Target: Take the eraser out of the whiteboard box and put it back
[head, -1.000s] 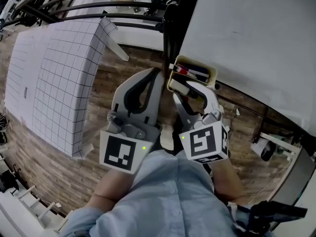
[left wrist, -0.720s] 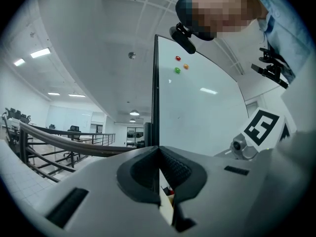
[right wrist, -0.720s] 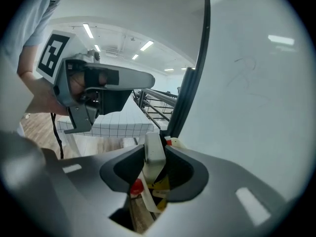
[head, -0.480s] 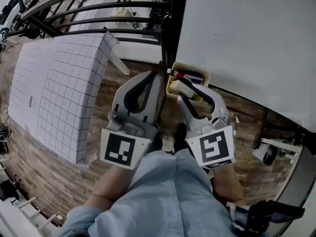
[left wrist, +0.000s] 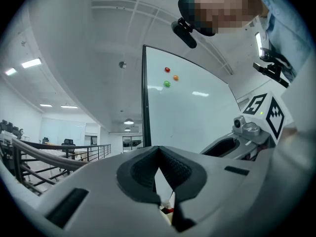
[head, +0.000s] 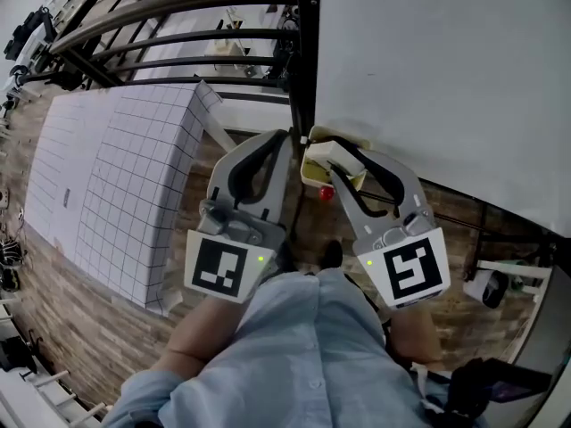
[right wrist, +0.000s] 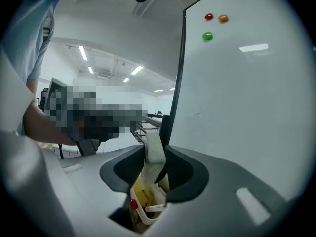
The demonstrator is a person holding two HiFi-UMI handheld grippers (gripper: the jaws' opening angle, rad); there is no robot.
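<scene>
A white block eraser (right wrist: pixel 153 151) stands upright between my right gripper's (right wrist: pixel 155 158) pads, which are shut on it. From the head view the eraser (head: pixel 327 152) hangs just above the yellow whiteboard box (head: pixel 312 176), at the whiteboard's lower left corner. Seen past the jaws, the box (right wrist: pixel 144 202) holds markers, one with a red cap (right wrist: pixel 133 204). My left gripper (head: pixel 285 139) is beside the box on its left, against the board's dark frame, its tips closed together on nothing. In its own view the left gripper (left wrist: pixel 158 150) points along the whiteboard (left wrist: pixel 190 113).
The whiteboard (head: pixel 446 69) fills the upper right, with three coloured magnets (right wrist: pixel 209 17) high on it. A white gridded panel (head: pixel 116 176) leans at left on the wooden floor (head: pixel 62 283). Dark railings (head: pixel 178 34) run behind it.
My right gripper has risen with the eraser, lifting it up out of the yellow box. The left gripper has risen a little beside it, still shut.
</scene>
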